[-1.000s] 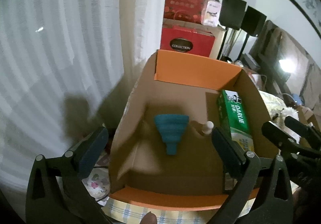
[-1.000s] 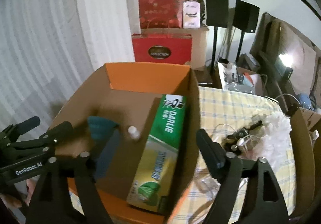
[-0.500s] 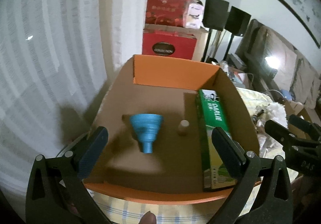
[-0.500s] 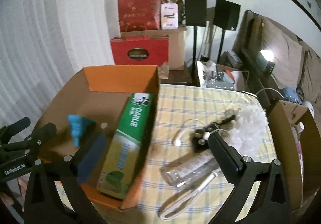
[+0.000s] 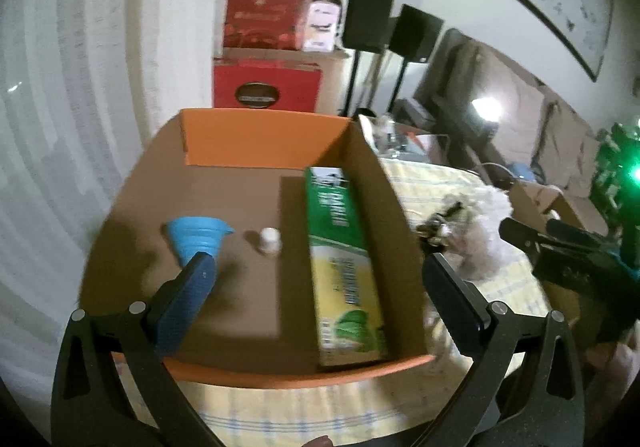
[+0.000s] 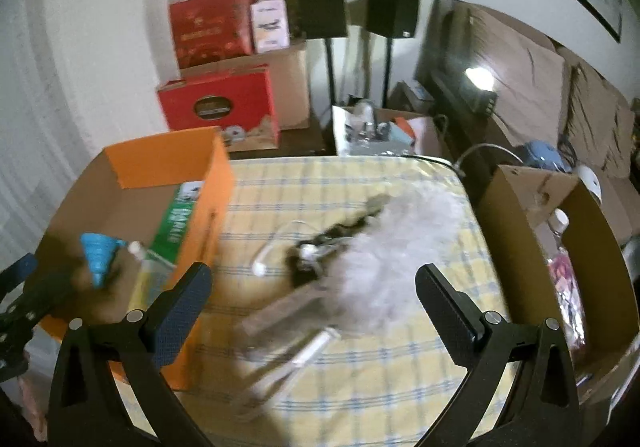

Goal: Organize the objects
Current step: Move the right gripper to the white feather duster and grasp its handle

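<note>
An orange cardboard box (image 5: 260, 143) (image 6: 160, 159) sits on the left of a yellow checked table (image 6: 360, 191). Inside it lie a blue funnel (image 5: 196, 237) (image 6: 98, 251), a small white bottle (image 5: 269, 239) and a green toothpaste carton (image 5: 342, 259) (image 6: 172, 223). My left gripper (image 5: 320, 279) hovers open over the box's near edge, holding nothing. My right gripper (image 6: 314, 289) stands wide open above the table's middle, over a white fluffy duster (image 6: 396, 247), a clear plastic bottle (image 6: 280, 323) and a dark tangle of small items (image 6: 316, 251).
A second cardboard box (image 6: 560, 267) with a bottle inside stands at the table's right edge. Behind the table are red gift boxes (image 6: 220, 107), two black speakers (image 6: 356, 7) on stands, a dark cabinet and a bright lamp (image 6: 478, 77). Curtains hang on the left.
Both grippers have swung to the right and pulled back from the orange box. The right wrist view now centres on the duster and bottle; its jaws stand wider than a second ago.
</note>
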